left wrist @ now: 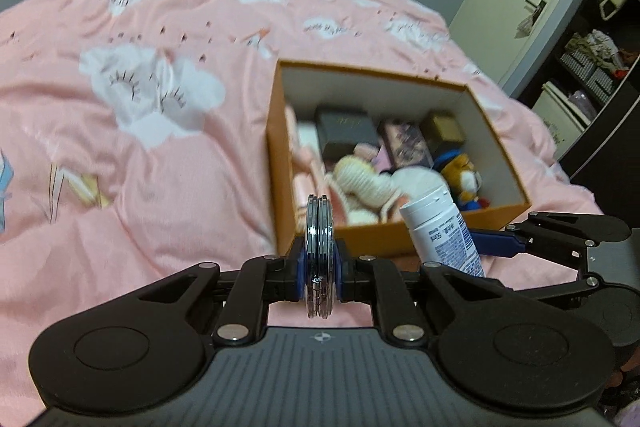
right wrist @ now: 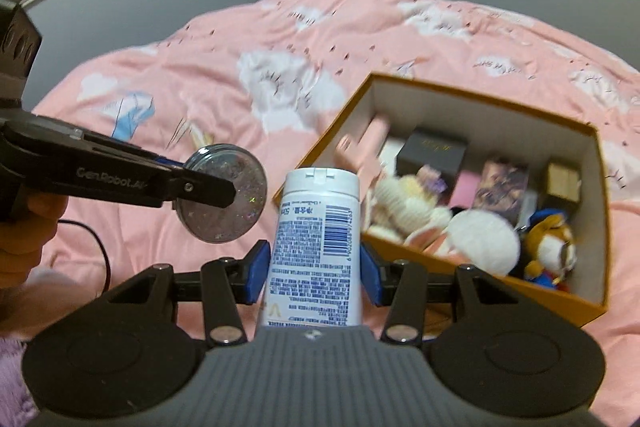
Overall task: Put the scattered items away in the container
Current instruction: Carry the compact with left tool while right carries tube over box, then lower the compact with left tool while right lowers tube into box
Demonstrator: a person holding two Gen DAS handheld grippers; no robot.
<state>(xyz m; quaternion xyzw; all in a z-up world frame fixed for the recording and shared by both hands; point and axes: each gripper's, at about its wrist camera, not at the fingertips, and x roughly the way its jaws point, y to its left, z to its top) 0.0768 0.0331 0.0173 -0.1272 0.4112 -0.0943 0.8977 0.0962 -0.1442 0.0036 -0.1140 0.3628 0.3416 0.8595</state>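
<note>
Glittery clear round compact (left wrist: 319, 247) and smooth white cylindrical tube (right wrist: 316, 243), both tool-clamped.

Two wrist views, angled down, close above shared orange box (left wrist: 384, 239) on pink bed (left wrist: 160, 167).

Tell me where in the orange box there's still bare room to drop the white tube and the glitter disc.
The orange box is crowded along its near and left side: plush toys, a white pad, small boxes behind. Bare floor shows only by the right wall, beyond the bear plush. The pink bedspread left of the box is open.
</note>
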